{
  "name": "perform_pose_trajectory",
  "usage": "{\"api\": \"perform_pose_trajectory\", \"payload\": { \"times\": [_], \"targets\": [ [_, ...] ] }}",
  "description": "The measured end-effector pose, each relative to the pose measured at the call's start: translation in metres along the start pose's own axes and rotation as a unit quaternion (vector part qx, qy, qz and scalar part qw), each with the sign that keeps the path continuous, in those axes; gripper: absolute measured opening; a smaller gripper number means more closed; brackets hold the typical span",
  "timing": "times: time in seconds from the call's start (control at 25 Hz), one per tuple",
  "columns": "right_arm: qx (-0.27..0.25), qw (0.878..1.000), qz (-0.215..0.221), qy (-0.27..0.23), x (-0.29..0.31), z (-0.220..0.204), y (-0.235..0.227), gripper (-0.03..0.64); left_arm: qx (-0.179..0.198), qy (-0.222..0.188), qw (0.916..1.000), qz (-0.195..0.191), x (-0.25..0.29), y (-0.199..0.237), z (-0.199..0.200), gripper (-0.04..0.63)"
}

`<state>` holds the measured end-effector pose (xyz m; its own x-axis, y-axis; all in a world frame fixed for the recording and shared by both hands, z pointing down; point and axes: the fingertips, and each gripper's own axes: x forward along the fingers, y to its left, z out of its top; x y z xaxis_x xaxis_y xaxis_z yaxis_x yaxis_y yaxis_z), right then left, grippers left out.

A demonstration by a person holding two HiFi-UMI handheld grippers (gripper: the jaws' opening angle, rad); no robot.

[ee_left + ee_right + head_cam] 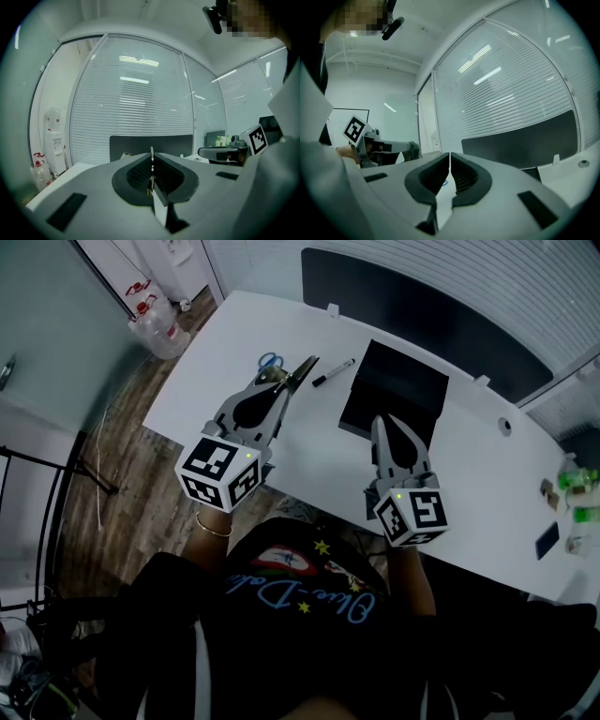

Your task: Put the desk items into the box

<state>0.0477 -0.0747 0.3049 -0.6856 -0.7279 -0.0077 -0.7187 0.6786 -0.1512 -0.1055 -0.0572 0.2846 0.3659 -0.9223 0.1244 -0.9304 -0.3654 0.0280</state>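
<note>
Operator: Claw status?
Technician: Left claw [279,382] clamped on scissors [305,371], left of the marker [333,373] lying on the bench [234,338]. Right claw [382,420] fully closed, empty, over the black box's [403,381] near edge.

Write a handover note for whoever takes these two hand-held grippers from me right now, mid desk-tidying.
The left hand-held gripper has its jaws together and is held about level over the scissors. A thin bright sliver shows in the seam; I can't tell what it is.
The right hand-held gripper has its jaws together with nothing between them, at the near edge of the box.
The scissors and the marker lie on the desk, left of the black box.
Done: nothing visible in the box, though its inside is dark.
Left to do: put the scissors and marker into the box.
</note>
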Motion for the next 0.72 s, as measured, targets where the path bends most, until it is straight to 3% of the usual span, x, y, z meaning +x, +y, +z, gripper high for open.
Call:
{"api": "perform_pose_trajectory", "payload": {
  "times": [0.72],
  "targets": [
    [0.0,0.998,-0.061,-0.005,-0.023,0.002,-0.033,0.011,0.014,0.001,0.9977,-0.067,0.033,-0.026,0.001,0.015]
  ]
}}
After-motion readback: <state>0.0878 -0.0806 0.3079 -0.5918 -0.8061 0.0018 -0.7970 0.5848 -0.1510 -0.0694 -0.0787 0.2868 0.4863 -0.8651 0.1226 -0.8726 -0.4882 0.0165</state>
